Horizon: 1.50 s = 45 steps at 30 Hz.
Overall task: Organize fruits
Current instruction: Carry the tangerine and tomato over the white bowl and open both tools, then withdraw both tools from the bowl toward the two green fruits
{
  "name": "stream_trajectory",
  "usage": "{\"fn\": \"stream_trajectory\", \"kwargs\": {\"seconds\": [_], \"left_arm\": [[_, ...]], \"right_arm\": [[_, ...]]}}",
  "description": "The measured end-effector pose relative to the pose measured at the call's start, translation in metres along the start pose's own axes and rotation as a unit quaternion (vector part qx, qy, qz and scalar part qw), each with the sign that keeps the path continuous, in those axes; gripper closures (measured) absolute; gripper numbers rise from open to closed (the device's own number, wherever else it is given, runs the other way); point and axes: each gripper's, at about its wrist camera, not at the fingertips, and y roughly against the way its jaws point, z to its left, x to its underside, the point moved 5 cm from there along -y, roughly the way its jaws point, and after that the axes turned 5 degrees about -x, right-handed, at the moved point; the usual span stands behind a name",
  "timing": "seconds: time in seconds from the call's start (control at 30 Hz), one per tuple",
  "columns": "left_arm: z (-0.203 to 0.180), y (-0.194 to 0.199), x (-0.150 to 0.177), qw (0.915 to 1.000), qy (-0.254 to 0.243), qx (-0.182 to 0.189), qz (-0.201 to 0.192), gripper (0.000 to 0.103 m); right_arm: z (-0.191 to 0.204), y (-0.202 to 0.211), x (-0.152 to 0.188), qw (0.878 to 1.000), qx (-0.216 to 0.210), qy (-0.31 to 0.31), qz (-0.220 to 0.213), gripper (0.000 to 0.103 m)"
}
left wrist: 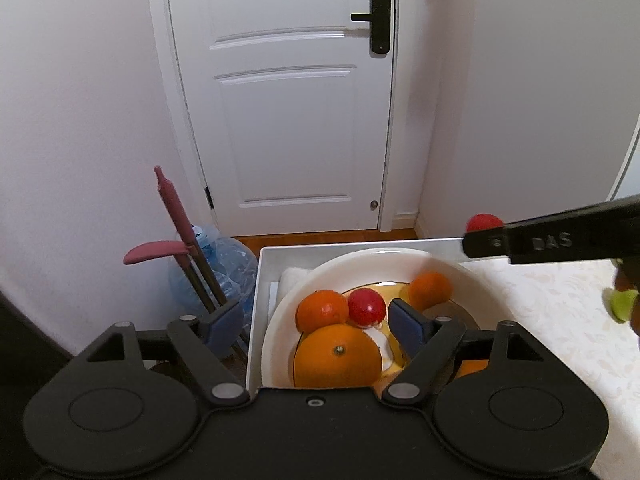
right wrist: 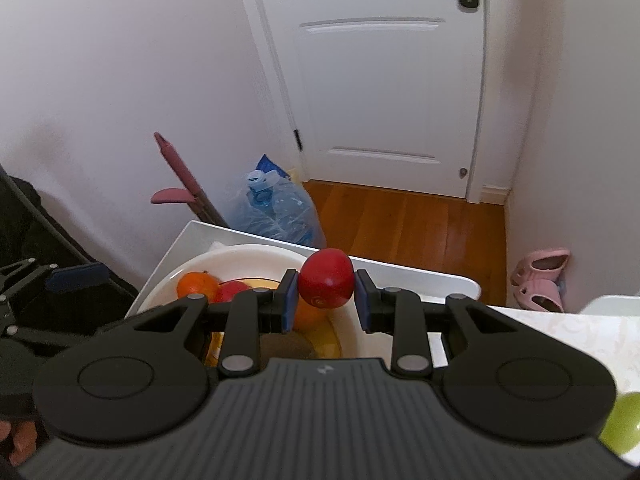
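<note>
The right gripper (right wrist: pixel 326 298) is clamping a red apple (right wrist: pixel 326 278) between its blue pads, holding it above the white bowl (right wrist: pixel 224 258). The left gripper (left wrist: pixel 320 322) is hanging wide apart over that bowl, gripping nothing. Inside the bowl are lying a large orange (left wrist: pixel 338 356), two tangerines (left wrist: pixel 322 310) and a second red apple (left wrist: pixel 367 306). The bowl is sitting in a white tray (left wrist: pixel 264 260).
</note>
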Motion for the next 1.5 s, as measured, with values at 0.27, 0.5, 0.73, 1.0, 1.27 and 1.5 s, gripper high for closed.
{"fn": "stream_trajectory", "kwargs": {"seconds": [0.27, 0.5, 0.73, 1.0, 1.27, 1.5], "left_arm": [[0.008, 0.007, 0.008, 0.9998, 0.014, -0.011, 0.003, 0.020], [0.013, 0.009, 0.013, 0.9997, 0.022, -0.013, 0.003, 0.020], [0.010, 0.013, 0.013, 0.9997, 0.021, -0.011, 0.001, 0.020], [0.010, 0.020, 0.012, 0.9994, 0.023, -0.023, -0.009, 0.010], [0.007, 0.032, 0.011, 0.9990, 0.022, -0.035, -0.014, 0.001], [0.000, 0.052, 0.007, 0.9990, 0.021, -0.029, -0.026, 0.001]], "right_arm": [[0.016, -0.028, 0.001, 0.999, -0.029, 0.018, 0.030, 0.059], [0.031, -0.041, 0.000, 0.997, -0.045, 0.047, 0.032, 0.059], [0.031, -0.030, -0.002, 0.998, -0.040, 0.043, -0.001, 0.007], [0.030, -0.008, -0.001, 0.999, -0.026, 0.036, -0.017, 0.002], [0.027, 0.023, 0.003, 0.999, -0.015, 0.021, -0.031, 0.000], [0.021, 0.067, 0.010, 0.998, 0.014, 0.010, -0.058, 0.000]]}}
